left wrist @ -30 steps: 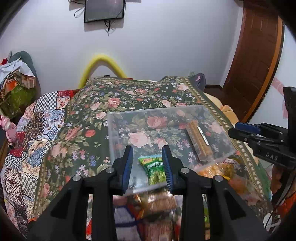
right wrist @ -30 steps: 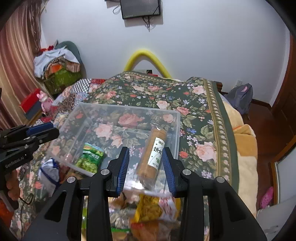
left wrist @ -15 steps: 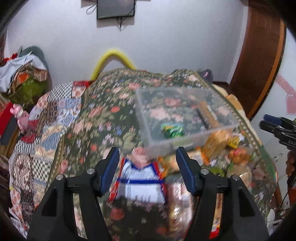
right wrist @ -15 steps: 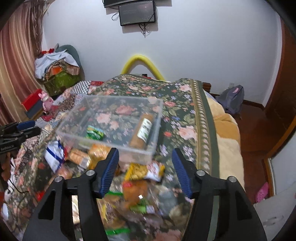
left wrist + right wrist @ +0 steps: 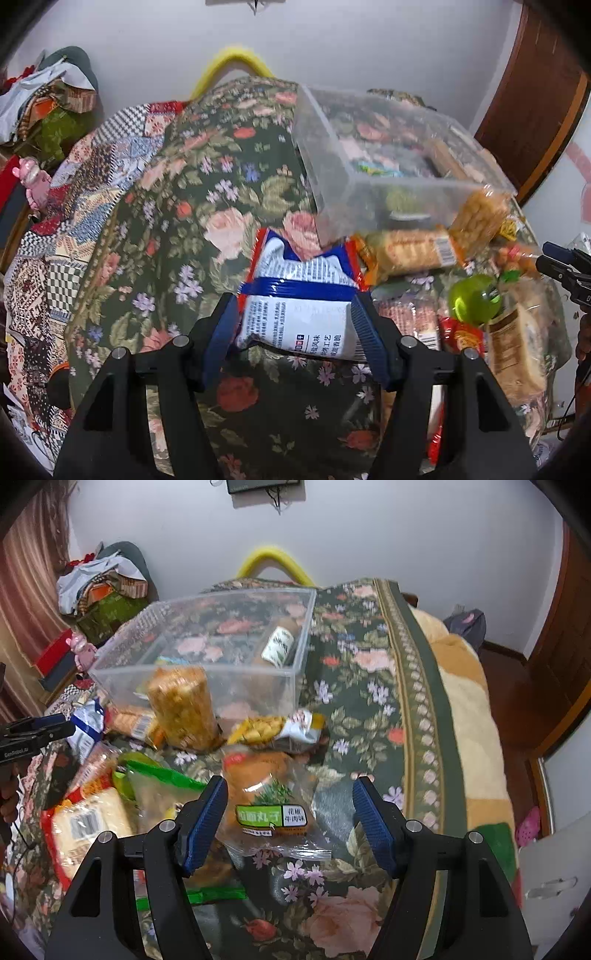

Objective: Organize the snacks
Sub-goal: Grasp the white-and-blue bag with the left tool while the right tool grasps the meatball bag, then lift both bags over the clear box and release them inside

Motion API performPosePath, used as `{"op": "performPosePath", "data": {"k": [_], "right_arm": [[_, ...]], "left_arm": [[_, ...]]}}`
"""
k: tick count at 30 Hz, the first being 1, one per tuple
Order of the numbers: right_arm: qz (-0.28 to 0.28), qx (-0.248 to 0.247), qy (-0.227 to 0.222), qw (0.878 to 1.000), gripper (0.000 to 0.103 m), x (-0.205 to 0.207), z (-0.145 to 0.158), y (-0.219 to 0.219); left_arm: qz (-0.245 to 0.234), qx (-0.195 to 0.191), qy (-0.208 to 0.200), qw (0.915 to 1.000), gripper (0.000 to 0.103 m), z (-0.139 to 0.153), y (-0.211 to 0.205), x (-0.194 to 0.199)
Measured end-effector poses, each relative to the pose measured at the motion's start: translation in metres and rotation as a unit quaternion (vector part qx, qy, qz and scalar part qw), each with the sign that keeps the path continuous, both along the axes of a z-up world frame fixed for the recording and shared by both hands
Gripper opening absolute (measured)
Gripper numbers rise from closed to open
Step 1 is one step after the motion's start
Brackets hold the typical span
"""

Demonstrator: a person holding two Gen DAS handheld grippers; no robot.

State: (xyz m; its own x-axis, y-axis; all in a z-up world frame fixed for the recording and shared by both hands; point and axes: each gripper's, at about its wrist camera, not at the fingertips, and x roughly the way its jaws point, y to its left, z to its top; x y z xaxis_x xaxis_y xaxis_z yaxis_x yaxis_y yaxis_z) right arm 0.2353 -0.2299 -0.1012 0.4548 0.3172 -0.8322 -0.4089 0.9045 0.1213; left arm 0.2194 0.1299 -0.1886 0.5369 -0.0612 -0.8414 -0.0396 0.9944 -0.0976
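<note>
A clear plastic bin [image 5: 332, 184] stands on the floral bedspread; it also shows in the right wrist view [image 5: 258, 679] with a brown biscuit roll [image 5: 277, 648] and a green packet inside. My left gripper [image 5: 295, 325] is open, its jaws on either side of a white-and-blue snack bag [image 5: 295, 295] lying in front of the bin. My right gripper [image 5: 291, 812] is open wide over a clear bag of brown snack balls with a green label [image 5: 271, 805]. Whether either gripper touches its bag I cannot tell.
Several snack packs lie heaped before the bin: an orange cracker pack [image 5: 181, 705], a yellow-and-silver packet [image 5: 275, 729], a biscuit sleeve [image 5: 406, 249], a green ball [image 5: 474, 301]. The bed edge and yellow blanket [image 5: 469, 716] lie right. Clothes pile [image 5: 99, 587] far left.
Both grippers pulled back from the bin, opened wide and dropped low over the snack pile. The left now straddles the white-and-blue bag, the right the brown snack bag.
</note>
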Motion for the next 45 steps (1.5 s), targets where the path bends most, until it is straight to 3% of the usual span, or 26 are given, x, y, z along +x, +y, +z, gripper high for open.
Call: {"op": "performPosePath", "data": {"k": [5,9,16,18,20,24,32,45], "right_arm": [[0.004,0.001,0.017,1.0,0.067,0.003,-0.013,0.004],[0.012,-0.002,0.019,1.0,0.067,0.001,-0.019,0.01],[0.011,0.013,0.037,0.999,0.067,0.004,-0.027,0.014],[0.012,0.025,0.047,0.999,0.06,0.007,-0.03,0.013],[0.015,0.042,0.058,0.997,0.052,0.007,-0.03,0.01],[0.016,0.036,0.048,0.998,0.046,0.002,-0.026,0.012],[0.019,0.022,0.018,0.999,0.045,-0.011,-0.009,0.01],[0.011,0.045,-0.039,0.998,0.045,-0.018,0.042,-0.001]], "left_arm": [[0.002,-0.017,0.008,0.9998,0.078,-0.015,0.0,0.013],[-0.001,-0.003,0.014,0.9999,0.087,-0.027,-0.005,0.023],[0.004,-0.041,0.009,0.9991,0.09,-0.038,0.003,0.027],[0.003,-0.04,0.003,0.9992,0.088,-0.038,0.003,0.026],[0.0,-0.043,-0.001,0.9991,0.079,-0.037,0.002,0.022],[0.004,-0.04,-0.004,0.9992,0.071,-0.032,0.0,0.015],[0.012,-0.009,-0.028,0.9995,0.062,-0.005,-0.005,-0.003],[0.01,0.004,-0.116,0.9932,0.056,0.073,-0.013,-0.024]]}}
